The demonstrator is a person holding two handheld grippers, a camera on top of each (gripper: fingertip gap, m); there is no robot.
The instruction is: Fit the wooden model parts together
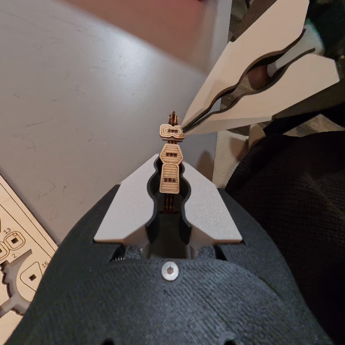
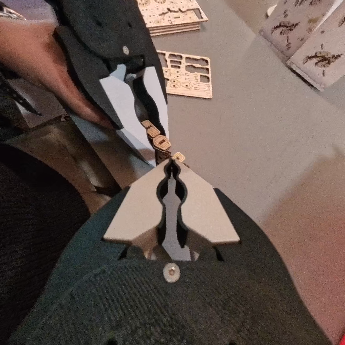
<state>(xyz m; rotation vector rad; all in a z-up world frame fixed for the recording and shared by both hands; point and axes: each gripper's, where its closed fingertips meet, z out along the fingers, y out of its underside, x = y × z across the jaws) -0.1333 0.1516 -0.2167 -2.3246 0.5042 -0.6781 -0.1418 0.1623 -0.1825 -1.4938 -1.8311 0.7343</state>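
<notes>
Right up close in the left wrist view, the left claw (image 1: 169, 168) is closed on a small wooden model assembly (image 1: 170, 169), a thin dark spine with flat engraved plates threaded on it. Lower plate sits between the claw's grey fingers (image 1: 130, 201), next plate pokes out just past the tips, spine end sticks up beyond. Assembly held above the grey tabletop (image 1: 74, 84), not touching it

Top plate (image 1: 172, 133), rounded with a slot, is on the spine near its far end. Right claw (image 1: 183, 130) comes in from upper right, its tips pinched narrow on the right edge of that top plate; rest of the gap between its fingers reads as just the wavy inner profile

Right wrist view: right claw (image 2: 172, 161) tips nearly together, top plate (image 2: 178, 156) edge showing just beyond them. Assembly (image 2: 158, 139) runs away from it into the left claw (image 2: 155, 130), with a person's hand (image 2: 56, 74) behind that claw

Farther out on the tabletop (image 2: 261, 149): a punched-out wooden parts sheet (image 2: 188, 74), behind it a stack of more sheets (image 2: 173, 16). Corner of a parts sheet (image 1: 16, 252) also at lower left in the left view. Patterned grey boxes (image 2: 308, 41) far right, blurry
</notes>
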